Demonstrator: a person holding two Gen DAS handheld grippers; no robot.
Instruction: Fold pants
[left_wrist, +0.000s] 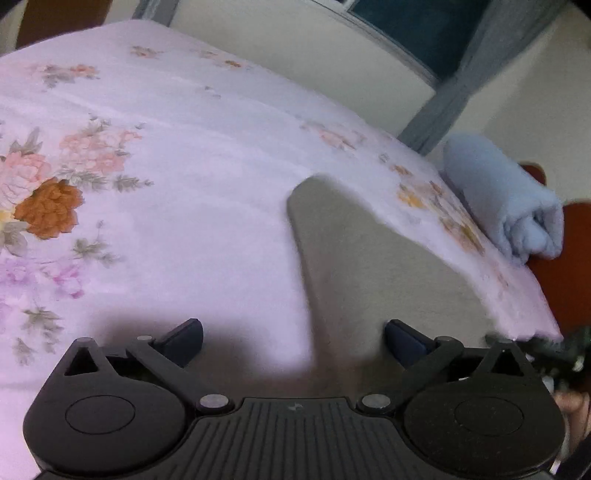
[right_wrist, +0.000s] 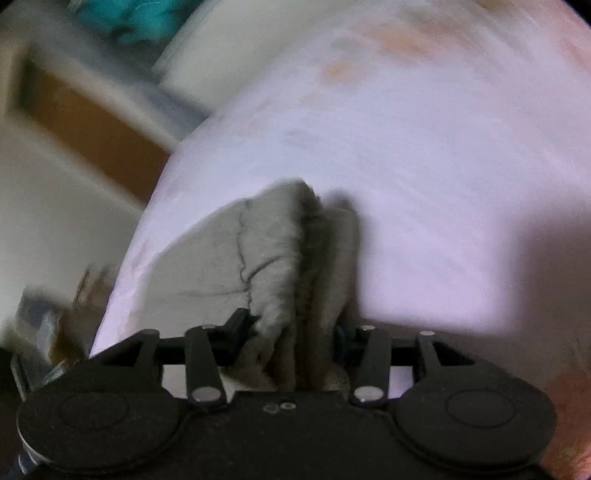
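The grey pants (left_wrist: 369, 266) lie on a pink floral bedsheet (left_wrist: 166, 177). In the left wrist view one flat grey part runs from the middle down to my left gripper (left_wrist: 293, 341), which is open, its fingers wide apart just above the cloth. In the right wrist view my right gripper (right_wrist: 293, 332) is shut on a thick bunched fold of the grey pants (right_wrist: 258, 254), near the bed's left edge. The view is blurred.
A rolled light-blue towel (left_wrist: 506, 199) lies at the bed's right edge beside a red-brown surface (left_wrist: 569, 273). A grey frame (left_wrist: 461, 85) and a cream wall stand behind the bed. In the right wrist view the bedsheet (right_wrist: 443, 166) drops off at left toward a brown panel (right_wrist: 96, 129).
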